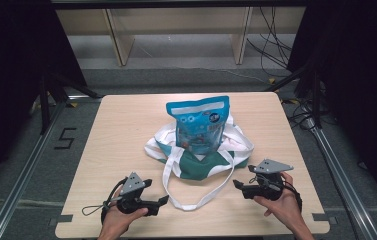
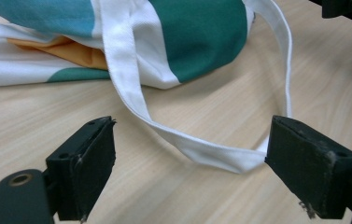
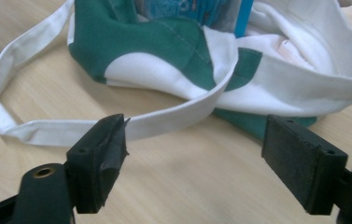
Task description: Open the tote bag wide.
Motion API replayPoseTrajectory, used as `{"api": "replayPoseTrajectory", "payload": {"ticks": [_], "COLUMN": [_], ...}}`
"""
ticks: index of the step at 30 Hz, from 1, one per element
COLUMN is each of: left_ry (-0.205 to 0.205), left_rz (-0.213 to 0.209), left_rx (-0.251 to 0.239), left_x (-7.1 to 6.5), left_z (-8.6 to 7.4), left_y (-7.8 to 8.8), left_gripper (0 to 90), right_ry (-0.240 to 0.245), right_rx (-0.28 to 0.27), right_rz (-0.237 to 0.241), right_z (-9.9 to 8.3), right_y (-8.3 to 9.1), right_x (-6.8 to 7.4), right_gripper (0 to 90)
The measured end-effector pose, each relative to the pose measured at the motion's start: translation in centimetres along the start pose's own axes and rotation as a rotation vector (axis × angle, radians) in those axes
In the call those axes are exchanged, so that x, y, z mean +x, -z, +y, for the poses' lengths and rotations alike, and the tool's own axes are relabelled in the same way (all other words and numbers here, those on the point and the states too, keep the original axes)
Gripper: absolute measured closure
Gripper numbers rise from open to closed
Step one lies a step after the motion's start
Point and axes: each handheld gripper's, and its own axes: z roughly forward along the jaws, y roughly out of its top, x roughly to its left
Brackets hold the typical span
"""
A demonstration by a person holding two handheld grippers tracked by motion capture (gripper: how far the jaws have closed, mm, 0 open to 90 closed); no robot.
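- Two hand-held grippers sit low over the wooden table (image 1: 126,125), one on each side of a white strap loop (image 1: 196,202).
- Green-and-white tote bag (image 1: 201,167) lies crumpled mid-table, with a blue snack packet (image 1: 199,122) standing upright in its mouth.
- Left gripper (image 2: 190,154) has its jaws spread wide, clamping nothing; the strap curves across the table between them.
- Right gripper (image 3: 194,149) is likewise released, and the strap runs just beyond its left jaw.
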Motion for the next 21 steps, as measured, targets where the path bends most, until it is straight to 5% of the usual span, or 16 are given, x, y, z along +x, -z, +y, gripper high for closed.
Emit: {"api": "replayPoseTrajectory", "payload": {"ticks": [1, 4, 14, 21], "left_ry": [0.022, -0.019, 0.007, -0.038], "left_rz": [0.000, 0.007, 0.012, 0.000], "left_rx": [0.003, 0.019, 0.036, 0.080], "left_x": [-0.4, -0.7, -2.2, -3.4], "left_z": [-0.1, -0.3, -1.4, -2.0], "left_y": [0.0, 0.1, 0.4, 0.4], "left_gripper": [15.1, 15.1, 15.0, 15.0], "right_ry": [0.030, 0.038, 0.046, 0.056], "right_rx": [-0.015, -0.008, 0.043, 0.053], "right_rz": [-0.002, 0.015, 0.034, 0.030], "right_z": [-0.2, -0.9, -3.4, -4.7], "right_y": [0.0, 0.0, 0.9, 1.5], "right_x": [-0.1, 0.2, 1.6, 2.4], "right_gripper": [21.9, 20.9, 16.8, 16.9]}}
